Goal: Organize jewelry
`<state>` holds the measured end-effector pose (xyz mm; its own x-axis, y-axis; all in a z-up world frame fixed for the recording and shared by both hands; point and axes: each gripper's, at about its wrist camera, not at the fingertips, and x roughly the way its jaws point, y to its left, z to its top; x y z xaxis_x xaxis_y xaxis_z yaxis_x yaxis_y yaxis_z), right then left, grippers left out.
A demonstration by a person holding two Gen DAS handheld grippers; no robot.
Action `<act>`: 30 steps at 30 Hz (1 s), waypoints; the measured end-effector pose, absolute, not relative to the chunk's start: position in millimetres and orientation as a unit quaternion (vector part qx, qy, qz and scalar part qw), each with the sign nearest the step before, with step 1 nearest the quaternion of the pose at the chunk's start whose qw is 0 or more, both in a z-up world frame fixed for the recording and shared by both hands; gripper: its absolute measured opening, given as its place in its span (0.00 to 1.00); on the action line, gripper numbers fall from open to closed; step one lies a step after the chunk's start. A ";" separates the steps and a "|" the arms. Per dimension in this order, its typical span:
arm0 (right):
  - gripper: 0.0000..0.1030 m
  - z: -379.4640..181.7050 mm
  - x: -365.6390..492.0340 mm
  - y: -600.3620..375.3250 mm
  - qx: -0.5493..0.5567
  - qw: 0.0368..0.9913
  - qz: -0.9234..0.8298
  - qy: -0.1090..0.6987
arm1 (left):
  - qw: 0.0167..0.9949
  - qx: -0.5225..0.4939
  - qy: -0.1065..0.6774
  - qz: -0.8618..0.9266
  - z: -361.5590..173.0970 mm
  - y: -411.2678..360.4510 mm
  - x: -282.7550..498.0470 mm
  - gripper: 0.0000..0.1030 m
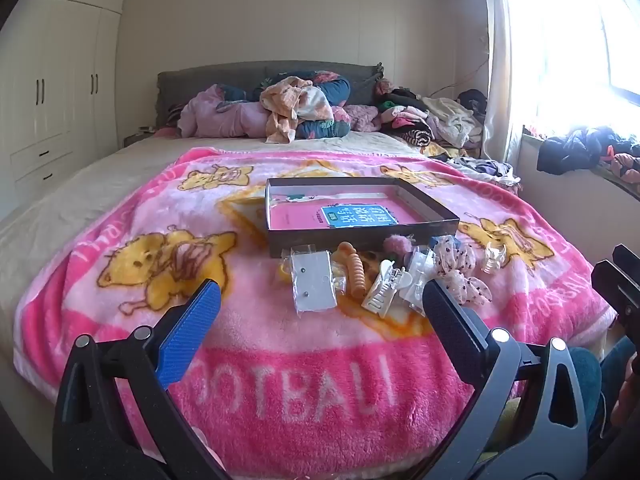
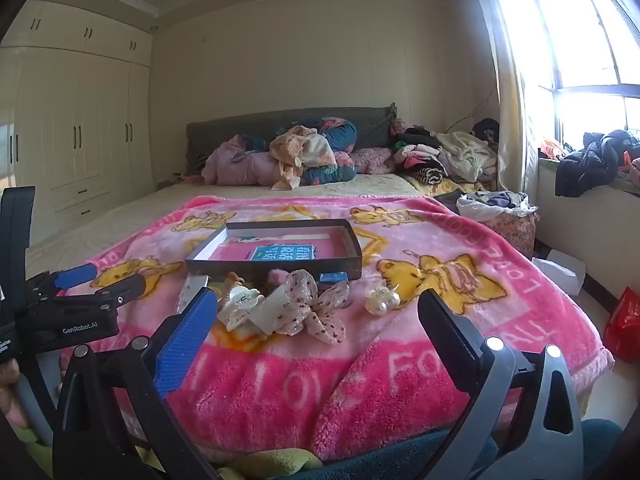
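A shallow dark box (image 1: pixel 436 205) (image 2: pixel 358 248) with a pink book inside lies on the pink blanket. In front of it are scattered hair accessories: a white card of earrings (image 1: pixel 313 285), an orange spiral clip (image 1: pixel 356 276), a white claw clip (image 1: pixel 386 286) (image 2: pixel 240 306), a dotted fabric bow (image 1: pixel 460 270) (image 2: pixel 316 308), a pink pompom (image 1: pixel 398 245) and a pearl clip (image 1: pixel 494 258) (image 2: pixel 382 300). My left gripper (image 1: pixel 322 312) is open and empty, hovering short of the pile. My right gripper (image 2: pixel 320 312) is open and empty too, near the bow.
The pink blanket (image 1: pixel 280 380) (image 2: pixel 400 364) covers the bed's near end. Piled clothes and bedding (image 1: pixel 288 108) (image 2: pixel 304 152) lie by the headboard. A wardrobe (image 1: pixel 48 92) stands left, a window sill with clothes (image 2: pixel 592 160) right, a red bag (image 2: pixel 624 320) on the floor.
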<state>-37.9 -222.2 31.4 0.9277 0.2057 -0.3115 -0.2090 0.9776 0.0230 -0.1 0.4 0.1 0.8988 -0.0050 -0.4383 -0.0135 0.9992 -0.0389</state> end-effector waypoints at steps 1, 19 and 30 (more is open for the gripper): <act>0.94 31.4 -37.8 -222.4 -0.005 0.982 0.106 0.158 | 0.974 -0.022 0.226 0.002 0.1 0.6 0.0 0.90; 0.94 32.7 -39.6 -221.8 -0.010 0.983 0.103 0.154 | 0.974 -0.019 0.227 0.003 0.2 0.6 0.0 0.90; 0.94 34.4 -40.5 -227.2 -0.012 0.983 0.103 0.154 | 0.974 -0.018 0.226 0.003 0.2 0.4 -0.1 0.90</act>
<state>-40.5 -227.2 34.4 0.9316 0.1986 -0.3045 -0.2059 0.9785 0.0084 -0.1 0.4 0.2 0.8979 -0.0024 -0.4402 -0.0140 0.9993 -0.0340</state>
